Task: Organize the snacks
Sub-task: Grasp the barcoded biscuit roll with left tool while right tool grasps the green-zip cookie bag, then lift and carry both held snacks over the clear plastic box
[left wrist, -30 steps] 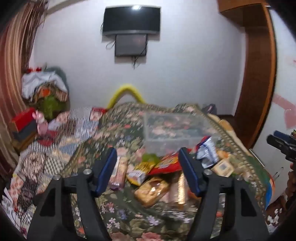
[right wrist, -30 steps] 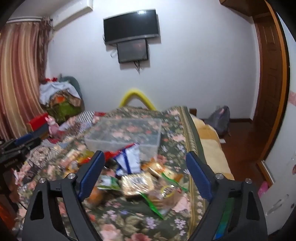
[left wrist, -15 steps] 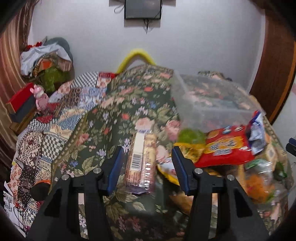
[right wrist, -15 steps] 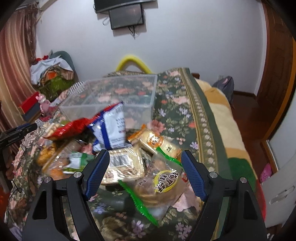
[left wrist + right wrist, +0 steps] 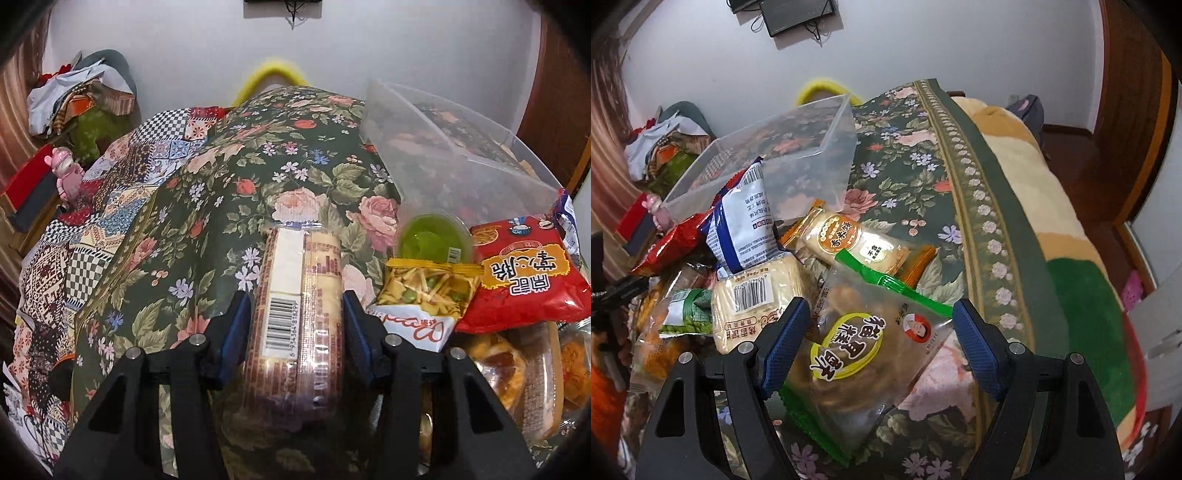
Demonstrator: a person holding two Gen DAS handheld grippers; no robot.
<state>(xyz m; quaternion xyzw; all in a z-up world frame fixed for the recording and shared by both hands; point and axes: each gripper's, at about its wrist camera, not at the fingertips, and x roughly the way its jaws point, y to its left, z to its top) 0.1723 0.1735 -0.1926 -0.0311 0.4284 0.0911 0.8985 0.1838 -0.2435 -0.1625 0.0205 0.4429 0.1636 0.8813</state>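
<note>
A pile of snack packs lies on a floral bedspread (image 5: 295, 177) in front of a clear plastic bin (image 5: 454, 155). My left gripper (image 5: 297, 314) has its blue pads against both sides of a long biscuit pack (image 5: 299, 325) with a barcode. My right gripper (image 5: 879, 332) is open, its pads astride a clear green-edged cake bag (image 5: 864, 354) that lies on the spread. The bin also shows in the right wrist view (image 5: 809, 162).
Right of the biscuit pack lie a yellow chip bag (image 5: 424, 291), a green jelly cup (image 5: 432, 240) and a red bag (image 5: 528, 280). The right wrist view has a blue-white bag (image 5: 746, 221), an orange-ended cracker pack (image 5: 857, 243) and a barcode cake pack (image 5: 757, 299).
Both grippers dropped down and forward onto the pile. The left jaws narrowed from wide open onto the biscuit pack. The right jaws stayed open and now straddle the cake bag.
</note>
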